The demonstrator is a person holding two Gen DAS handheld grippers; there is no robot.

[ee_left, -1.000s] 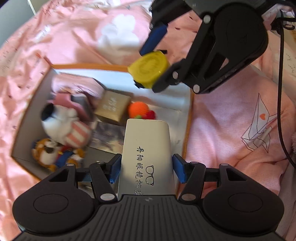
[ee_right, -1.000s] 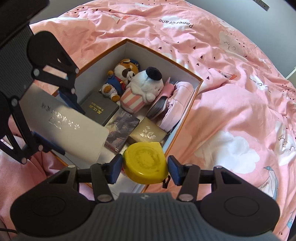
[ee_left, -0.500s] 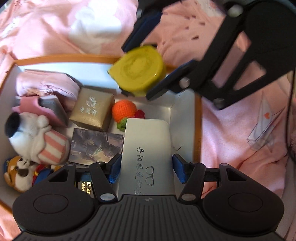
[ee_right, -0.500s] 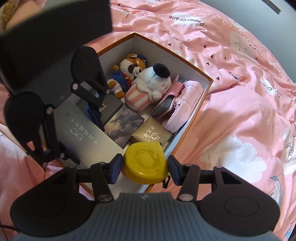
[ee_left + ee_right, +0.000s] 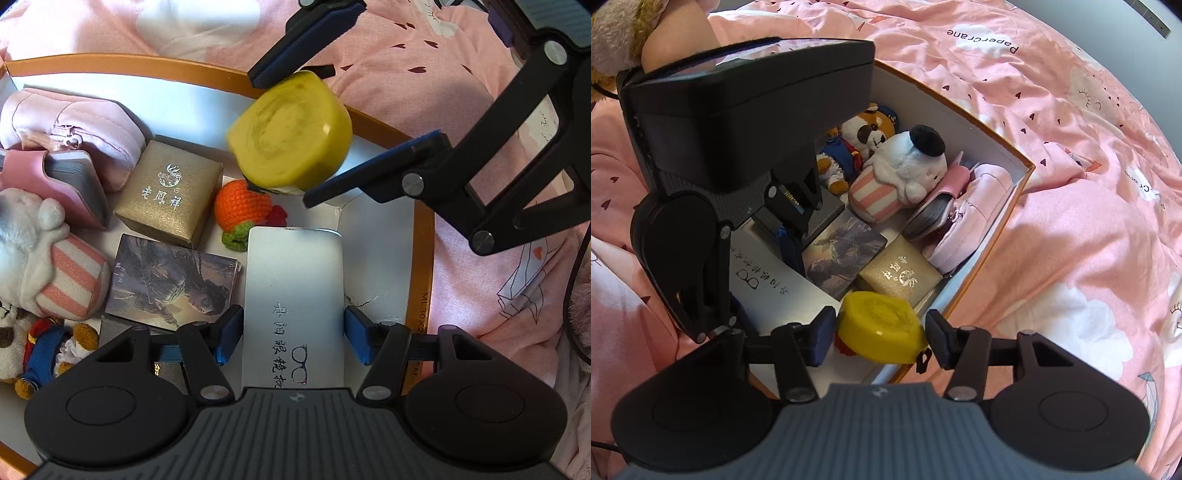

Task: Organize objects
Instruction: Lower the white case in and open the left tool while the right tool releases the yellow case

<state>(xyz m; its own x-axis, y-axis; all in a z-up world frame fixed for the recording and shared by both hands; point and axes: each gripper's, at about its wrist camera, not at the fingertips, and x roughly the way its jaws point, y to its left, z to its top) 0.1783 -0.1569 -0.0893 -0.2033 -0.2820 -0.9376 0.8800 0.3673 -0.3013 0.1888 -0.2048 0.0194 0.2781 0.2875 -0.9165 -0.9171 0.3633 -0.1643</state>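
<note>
You hold a silver case with a smooth, matt, metal-like sheen and dark printed characters. The yellow tape measure looks like smooth, slightly glossy plastic. The gold box has a fine brushed, satin finish with shiny silver lettering. The orange toy is rough crocheted yarn. The white doll and the bear are fuzzy plush. The pink pouch is soft, smooth cloth. The box is matt cardboard, white inside. Your grippers' bodies are ribbed matt black plastic. The pink bedsheet is soft printed cloth.
</note>
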